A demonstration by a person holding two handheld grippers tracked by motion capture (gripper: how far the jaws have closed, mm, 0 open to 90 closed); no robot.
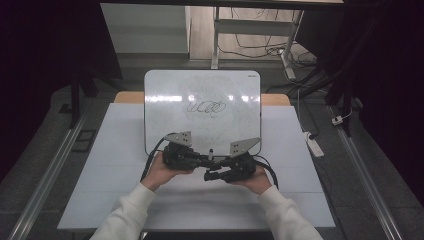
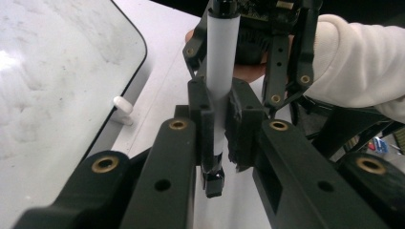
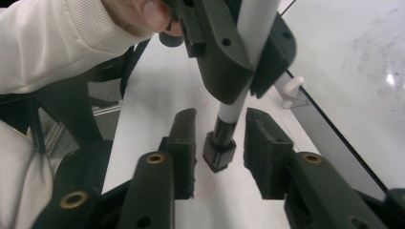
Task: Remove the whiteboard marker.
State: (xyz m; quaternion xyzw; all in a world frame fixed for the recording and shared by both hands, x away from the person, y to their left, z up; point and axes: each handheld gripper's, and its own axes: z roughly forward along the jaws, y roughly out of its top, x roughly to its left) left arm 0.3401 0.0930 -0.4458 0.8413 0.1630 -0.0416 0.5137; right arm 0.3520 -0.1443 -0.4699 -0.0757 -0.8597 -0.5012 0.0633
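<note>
Table [image 1: 115,195] under white sheeting carries a whiteboard [image 1: 200,90] with a scribble at its middle. Just in front of its near edge the two grippers meet. Left gripper [image 2: 218,131] is clamped on the white barrel of a marker [image 2: 221,57]; right gripper [image 3: 219,152] has its jaws parted around the black cap [image 3: 218,151], not visibly pressing on it. Marker looks light, stiff and smooth, so probably slippery; the squarish cap offers flat faces and seems the place to pinch and pull straight off.

White table [image 1: 120,165]; scribbled whiteboard [image 1: 165,100] on it, probably flat.
</note>
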